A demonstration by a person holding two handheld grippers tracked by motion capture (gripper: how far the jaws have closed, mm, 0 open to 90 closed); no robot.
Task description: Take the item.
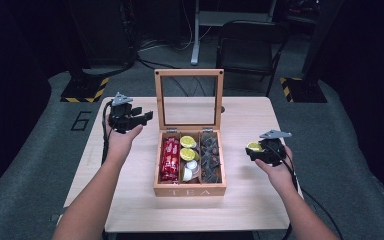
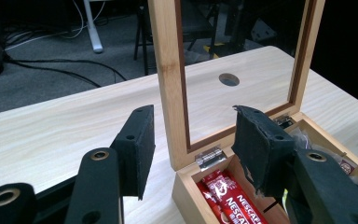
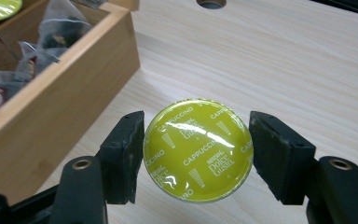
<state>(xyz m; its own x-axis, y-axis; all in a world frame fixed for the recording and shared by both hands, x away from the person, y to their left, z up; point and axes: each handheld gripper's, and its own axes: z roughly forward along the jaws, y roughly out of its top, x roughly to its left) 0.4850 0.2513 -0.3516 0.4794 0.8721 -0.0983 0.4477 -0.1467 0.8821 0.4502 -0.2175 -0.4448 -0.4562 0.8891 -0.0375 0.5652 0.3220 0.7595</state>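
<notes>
Pale wood table, dark room; one tea box between right gripper clasping one yellow capsule and released left gripper.

Black fingers, brass screws, grey plates, cables

The wooden box at the middle of the table bears the word "TEA" on its near front wall. In its left compartment lie red sachets printed "NESCAFE" in white. To the right of the box, the yellow-green capsule carries "CAPPUCCINO" repeated across its foil lid, together with the brand "NESCAFE Dolce Gusto". On the grey floor to the far left of the table, a large numeral "6" is marked.
</notes>
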